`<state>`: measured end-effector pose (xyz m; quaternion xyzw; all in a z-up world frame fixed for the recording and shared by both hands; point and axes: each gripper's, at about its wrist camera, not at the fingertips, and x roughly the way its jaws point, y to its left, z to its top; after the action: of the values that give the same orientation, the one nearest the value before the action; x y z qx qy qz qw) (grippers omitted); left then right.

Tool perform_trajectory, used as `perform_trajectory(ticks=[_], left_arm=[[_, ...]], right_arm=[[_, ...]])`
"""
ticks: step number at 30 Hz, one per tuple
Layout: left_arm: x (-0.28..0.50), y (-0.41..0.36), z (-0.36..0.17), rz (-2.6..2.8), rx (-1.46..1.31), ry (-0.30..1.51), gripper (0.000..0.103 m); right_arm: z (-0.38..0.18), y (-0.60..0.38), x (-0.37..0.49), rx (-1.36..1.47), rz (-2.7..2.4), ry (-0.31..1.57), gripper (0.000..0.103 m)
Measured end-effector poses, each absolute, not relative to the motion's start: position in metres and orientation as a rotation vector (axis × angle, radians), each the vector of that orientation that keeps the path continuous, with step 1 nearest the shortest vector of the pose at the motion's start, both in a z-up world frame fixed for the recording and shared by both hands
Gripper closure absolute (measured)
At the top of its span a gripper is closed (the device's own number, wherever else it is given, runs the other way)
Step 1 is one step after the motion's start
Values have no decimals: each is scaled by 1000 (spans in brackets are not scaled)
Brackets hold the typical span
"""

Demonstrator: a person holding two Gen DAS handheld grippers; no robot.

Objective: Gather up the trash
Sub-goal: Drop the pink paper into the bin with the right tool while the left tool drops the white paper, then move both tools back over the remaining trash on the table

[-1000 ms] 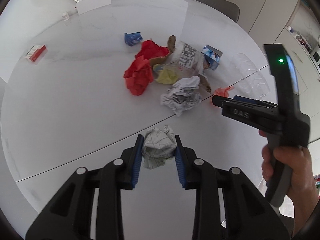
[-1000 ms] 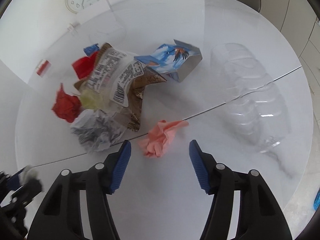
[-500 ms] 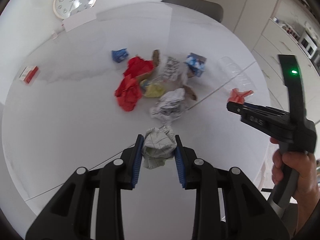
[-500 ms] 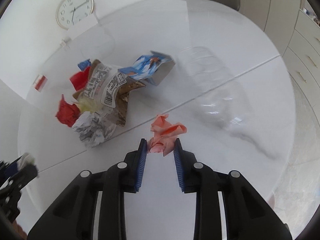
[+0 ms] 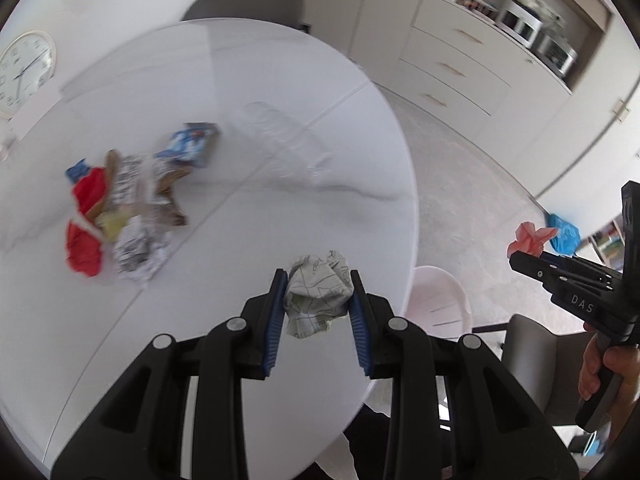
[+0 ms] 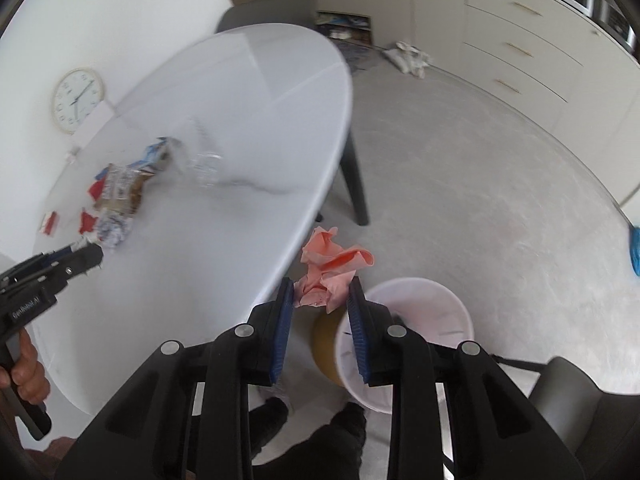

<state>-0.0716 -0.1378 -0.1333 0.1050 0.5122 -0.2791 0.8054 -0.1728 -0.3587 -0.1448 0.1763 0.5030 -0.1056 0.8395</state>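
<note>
My left gripper (image 5: pixel 318 300) is shut on a crumpled grey printed paper ball (image 5: pixel 318 298), held over the near right part of the white round table (image 5: pixel 240 92). My right gripper (image 6: pixel 322 306) is shut on a crumpled pink paper (image 6: pixel 334 270), held past the table's edge, above the floor and just left of a white waste bin (image 6: pixel 424 300). In the left wrist view the right gripper (image 5: pixel 520 254) shows at the right with the pink paper (image 5: pixel 530 236). A pile of trash (image 5: pixel 120 200) lies on the table's left side: red paper, a newspaper ball, wrappers, a blue carton.
A clear plastic bottle (image 5: pixel 288 144) lies on the table beside the pile. The bin (image 5: pixel 438 300) stands on the floor by the table's edge, with a brown container (image 6: pixel 326 344) next to it. Grey chairs (image 6: pixel 276 8) flank the table. Cabinets (image 6: pixel 540 40) line the far wall.
The right gripper shut on the pink paper, lifted it and carried it rightward off the table toward the bin. The left gripper swung right with its paper ball still held.
</note>
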Motion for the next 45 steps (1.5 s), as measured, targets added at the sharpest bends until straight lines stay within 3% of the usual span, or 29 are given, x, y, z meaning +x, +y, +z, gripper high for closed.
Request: perform_trajectory(ticks=[6,11,13,19,28,31,34,35,45], left_arm=[[-89,-183,-138,-697,284,1104,73],[-107,-220,-152,-765,371,1118,73],[-114,-234,-157,-790,408,1127,73],[-137,-276,-176,-874,478,1167,73],[-165,-333,-213,-963,562,1221,73],[-167,-349,-231,-986,574,1264,64],[-177,-358,-247,-994,585,1307,27],[-180,-360,-251,-991,596,1305,22],[-194,-375,-263,-962,628,1321,13]], right_arm=[[-174,-389,-192,415,-266,1108,75],[-231,-407,-196,493,-243,1207,70],[-248,-415,-198,527,-241,1230,48],[-251,-445,-214,539,-344,1232,22],[-234,-483,-252,539,-422,1210,13],[-232,-491,-260,544,-428,1208,13],[-232,-500,-269,553,-440,1207,13],[-234,-502,-271,561,-444,1211,13],[-240,-517,-288,590,-449,1220,13]])
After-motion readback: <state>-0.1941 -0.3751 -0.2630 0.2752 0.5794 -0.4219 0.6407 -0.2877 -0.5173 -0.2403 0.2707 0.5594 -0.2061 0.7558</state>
